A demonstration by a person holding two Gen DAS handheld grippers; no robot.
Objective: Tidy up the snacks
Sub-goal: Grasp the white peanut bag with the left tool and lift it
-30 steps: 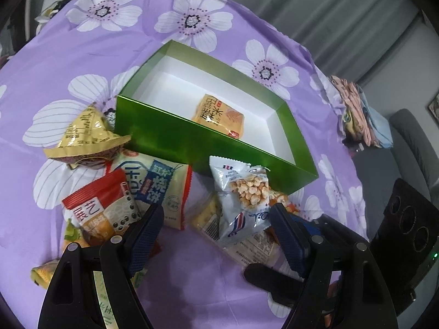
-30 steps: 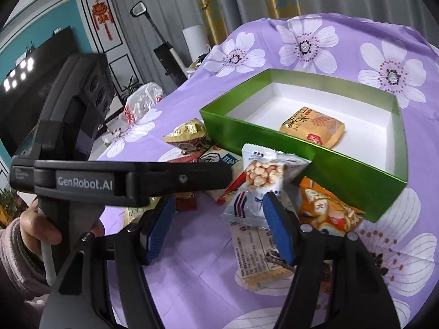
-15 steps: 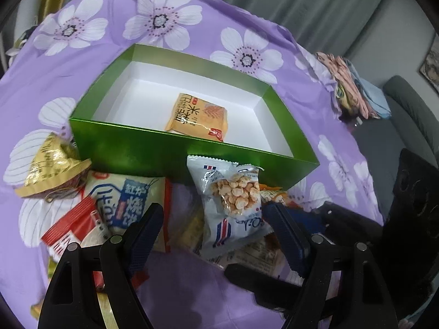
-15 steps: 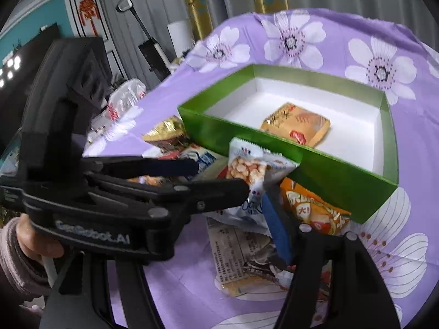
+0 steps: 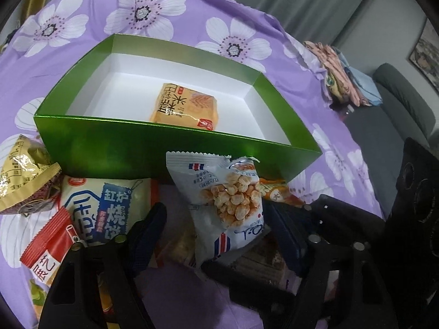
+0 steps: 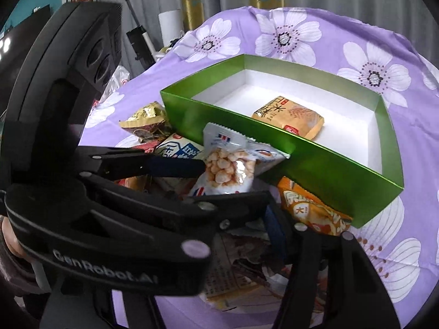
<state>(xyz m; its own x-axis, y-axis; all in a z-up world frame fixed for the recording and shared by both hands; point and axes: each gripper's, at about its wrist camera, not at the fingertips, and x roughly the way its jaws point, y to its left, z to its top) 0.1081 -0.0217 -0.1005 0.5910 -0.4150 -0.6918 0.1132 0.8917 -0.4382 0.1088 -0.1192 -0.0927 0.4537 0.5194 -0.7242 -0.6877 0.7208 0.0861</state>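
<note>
Around peanut bag (image 5: pixel 227 205), left fingers (image 5: pixel 148 227) now closer

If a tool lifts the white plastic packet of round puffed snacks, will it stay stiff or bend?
The white plastic packet of round puffed snacks will probably bend: its film is thin and creased. It is likely light, as it looks puffed with air around loose balls. Its glossy surface may slip, so pinching the crimped edge seems safer.
</note>
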